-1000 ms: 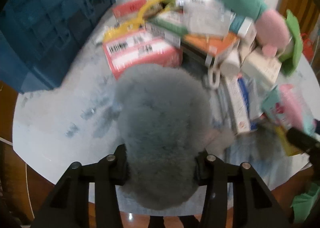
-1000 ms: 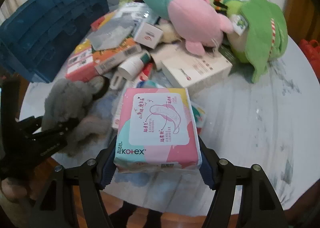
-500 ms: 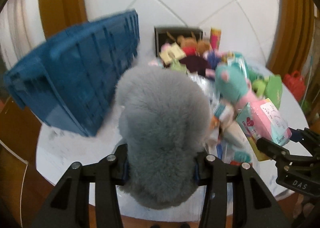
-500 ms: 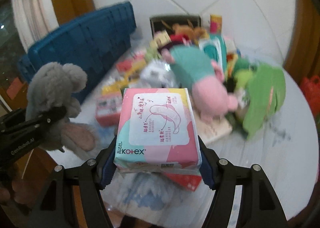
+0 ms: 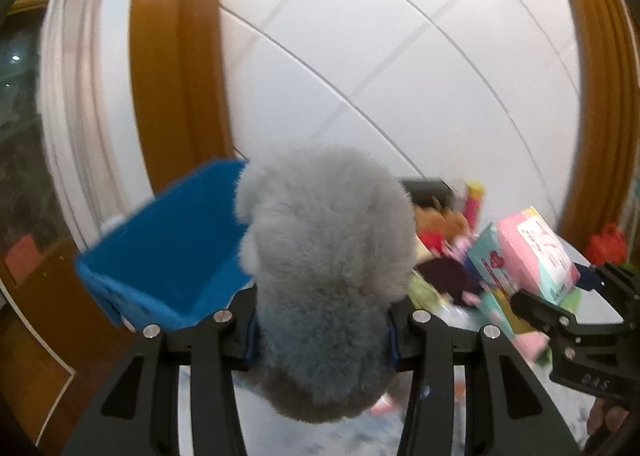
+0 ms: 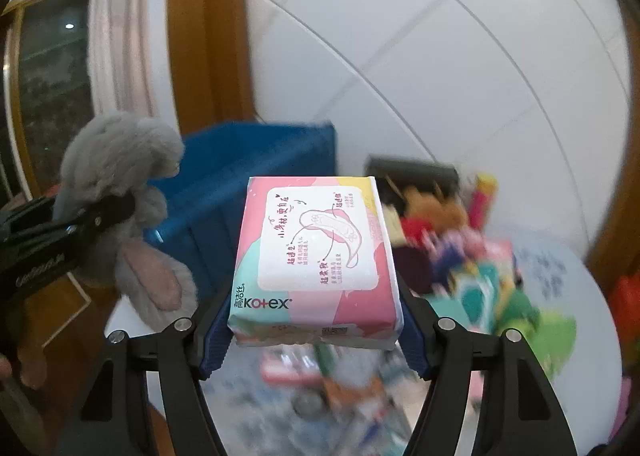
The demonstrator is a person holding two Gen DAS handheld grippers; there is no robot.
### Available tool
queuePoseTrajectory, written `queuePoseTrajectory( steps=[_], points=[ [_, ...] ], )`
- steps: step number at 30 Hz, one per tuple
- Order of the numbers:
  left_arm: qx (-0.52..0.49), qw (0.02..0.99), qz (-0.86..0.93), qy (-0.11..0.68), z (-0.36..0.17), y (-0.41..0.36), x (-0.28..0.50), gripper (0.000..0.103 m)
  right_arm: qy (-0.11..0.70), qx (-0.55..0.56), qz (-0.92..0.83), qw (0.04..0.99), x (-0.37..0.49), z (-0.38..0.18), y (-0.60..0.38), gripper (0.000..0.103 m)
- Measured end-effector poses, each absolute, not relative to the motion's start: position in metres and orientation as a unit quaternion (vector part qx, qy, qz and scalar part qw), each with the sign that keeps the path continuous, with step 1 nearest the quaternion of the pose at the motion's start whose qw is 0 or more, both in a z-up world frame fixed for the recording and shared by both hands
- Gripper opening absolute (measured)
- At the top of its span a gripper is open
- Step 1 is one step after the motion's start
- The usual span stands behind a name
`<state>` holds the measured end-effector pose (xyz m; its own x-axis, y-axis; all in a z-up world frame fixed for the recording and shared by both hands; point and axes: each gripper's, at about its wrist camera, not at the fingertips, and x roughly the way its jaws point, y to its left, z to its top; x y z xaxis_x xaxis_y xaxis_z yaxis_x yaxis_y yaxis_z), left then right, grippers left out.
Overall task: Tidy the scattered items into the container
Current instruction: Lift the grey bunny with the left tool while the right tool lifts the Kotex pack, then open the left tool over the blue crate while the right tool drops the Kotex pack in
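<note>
My left gripper is shut on a grey plush toy and holds it high above the table. The toy also shows in the right wrist view, with its pink-lined ears hanging down. My right gripper is shut on a pink Kotex pad pack, also lifted; the pack shows in the left wrist view at the right. The blue crate stands behind and left of the plush; in the right wrist view the crate lies behind both held items.
A pile of plush toys, boxes and packets covers the round white table at the right. A black box stands at the back. White tiled wall and wooden trim lie behind. A red bag sits off the table at the right.
Both grippers have risen and tilted up with their loads. The table and pile have dropped low in view, and the crate now sits lower behind the plush.
</note>
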<state>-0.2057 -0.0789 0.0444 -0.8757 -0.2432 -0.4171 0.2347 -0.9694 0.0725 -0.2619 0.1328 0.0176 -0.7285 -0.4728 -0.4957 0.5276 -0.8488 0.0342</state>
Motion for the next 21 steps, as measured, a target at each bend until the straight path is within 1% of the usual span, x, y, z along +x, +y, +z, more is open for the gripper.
queuePoseTrajectory(
  steps=[4, 6, 9, 12, 15, 18, 21],
  points=[
    [0.206, 0.147, -0.967, -0.015, 0.071, -0.146, -0.223, 0.045, 0.050, 0.221, -0.928, 0.295, -0.277, 0.049, 0.069, 0.070],
    [0.214, 0.161, -0.963, -0.014, 0.077, -0.190, -0.237, 0.045, 0.042, 0.216, -0.924, 0.313, -0.290, 0.062, 0.027, 0.070],
    [0.242, 0.176, -0.954, -0.013, 0.075, -0.249, -0.260, 0.045, 0.039, 0.224, -0.916, 0.331, -0.309, 0.067, -0.031, 0.070],
    [0.298, 0.174, -0.938, -0.014, 0.055, -0.299, -0.292, 0.045, 0.057, 0.251, -0.905, 0.339, -0.328, 0.058, -0.094, 0.070],
    [0.356, 0.161, -0.920, -0.023, 0.026, -0.334, -0.323, 0.045, 0.100, 0.294, -0.890, 0.333, -0.342, 0.032, -0.148, 0.070],
    [0.387, 0.143, -0.911, -0.022, 0.008, -0.354, -0.344, 0.045, 0.128, 0.337, -0.878, 0.314, -0.359, 0.009, -0.180, 0.070],
    [0.411, 0.124, -0.903, -0.013, -0.007, -0.366, -0.368, 0.045, 0.132, 0.370, -0.871, 0.297, -0.376, -0.002, -0.191, 0.070]
  ],
)
